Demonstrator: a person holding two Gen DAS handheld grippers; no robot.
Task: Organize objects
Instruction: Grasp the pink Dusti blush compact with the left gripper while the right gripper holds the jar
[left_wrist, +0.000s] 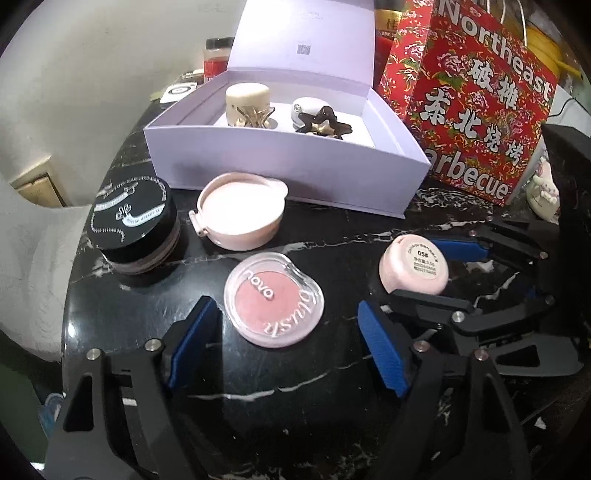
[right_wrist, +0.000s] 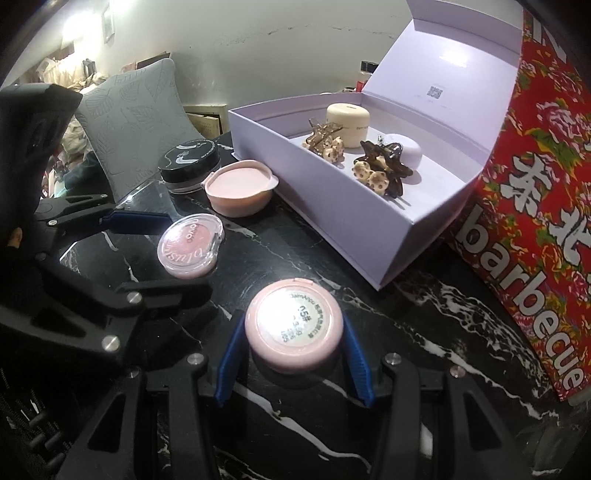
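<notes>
1. Your right claw (right_wrist: 291, 363) has the pink compact (right_wrist: 294, 325) sitting between its blue pads (right_wrist: 354, 363); both pads look pressed to its sides, though the glare makes contact hard to confirm, so I judge it gripped rather than merely straddled.
2. That compact sits on the black marble bench (right_wrist: 424, 317), label face up, round with no real long axis, so its heading hardly matters.
3. Your left claw (left_wrist: 284, 354) is open and holds nothing; the clear blush pan (left_wrist: 273, 299) lies just ahead of its fingertips, flat, its lettering reading away from you.
4. The lilac box (right_wrist: 332, 206) stands open beyond and to the right of the right claw, nearer that hand than the left; its long side runs across your approach.
5. Inside it you already have the cream jar (right_wrist: 348, 123), a white case (right_wrist: 406, 149) and two hair clips (right_wrist: 380, 170).
6. The black-lidded jar (left_wrist: 135, 221) and pink lidded case (left_wrist: 242, 214) wait on the bench, just beside the box front.
</notes>
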